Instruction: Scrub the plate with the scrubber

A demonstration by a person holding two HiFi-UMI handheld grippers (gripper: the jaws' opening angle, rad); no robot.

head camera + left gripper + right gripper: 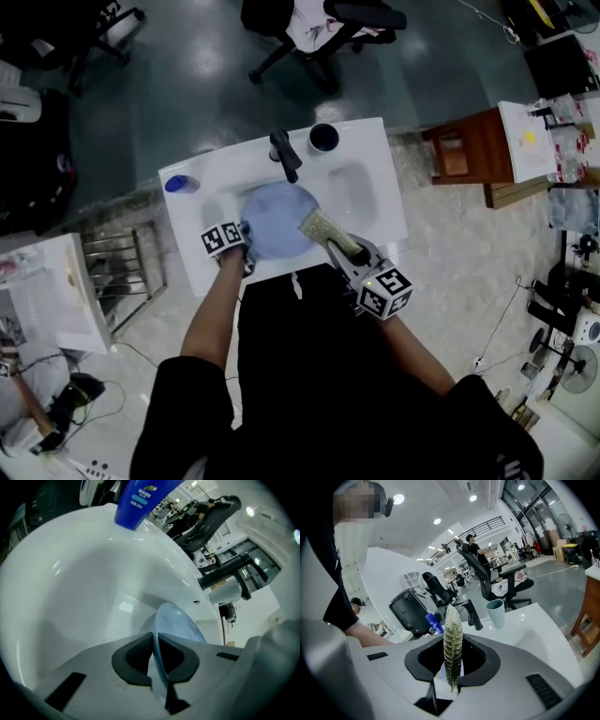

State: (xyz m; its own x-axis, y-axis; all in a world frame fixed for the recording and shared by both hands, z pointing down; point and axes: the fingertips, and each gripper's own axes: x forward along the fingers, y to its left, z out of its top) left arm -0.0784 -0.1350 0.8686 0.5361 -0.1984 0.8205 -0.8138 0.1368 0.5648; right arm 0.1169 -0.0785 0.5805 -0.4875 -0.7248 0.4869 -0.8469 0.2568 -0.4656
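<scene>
The left tool (154, 657) gripped the blue plate (177, 626) by its rim in the basin of the white surface (375, 178). The right tool (452, 665) pinched the scrubber (452, 634) at the plate's right edge. Office chairs (323, 28) stood beyond.

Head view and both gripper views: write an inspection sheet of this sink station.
Surface: white sink, black faucet at back.
Job's things: blue plate in the sink; scrubber at its right edge.
Clutter: blue bottle and cup on the sink's back edge.
Grippers: left gripper shut on the plate's rim; right gripper shut on the scrubber.
Cables: cable loose on the floor at right.
Surroundings: office chairs, wooden table, wire rack.
</scene>
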